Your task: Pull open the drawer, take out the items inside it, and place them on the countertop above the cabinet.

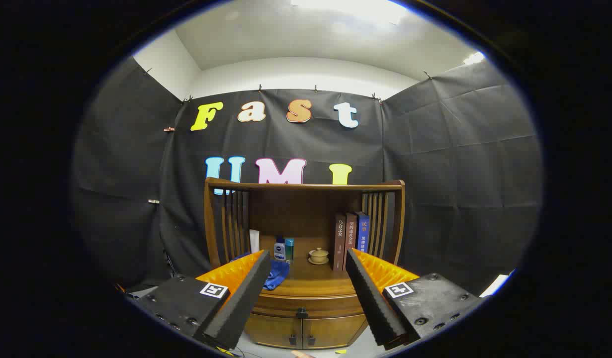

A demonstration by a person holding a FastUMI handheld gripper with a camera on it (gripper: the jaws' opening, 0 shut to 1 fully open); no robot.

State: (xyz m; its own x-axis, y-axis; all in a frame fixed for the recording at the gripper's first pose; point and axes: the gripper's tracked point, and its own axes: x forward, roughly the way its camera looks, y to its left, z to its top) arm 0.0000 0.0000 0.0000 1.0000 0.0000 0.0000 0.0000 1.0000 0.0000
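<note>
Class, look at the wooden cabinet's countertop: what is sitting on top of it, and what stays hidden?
On the countertop stand three books, a lidded cup, two small bottles and a blue cloth. The open gripper covers part of the cloth. The shut drawer hides its contents.

The wooden drawer (308, 302) sits shut under the countertop (310, 283), its dark knob (301, 313) centred.

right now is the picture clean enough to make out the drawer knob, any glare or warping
In the gripper view, the fisheye bends the wooden cabinet and its top rail into curves; bright ceiling light blows out overhead, yet no glare reaches the small dark drawer knob, which reads sharp between the open tongs; the blue cloth and the tan lidded cup on the countertop stay evenly lit.
</note>
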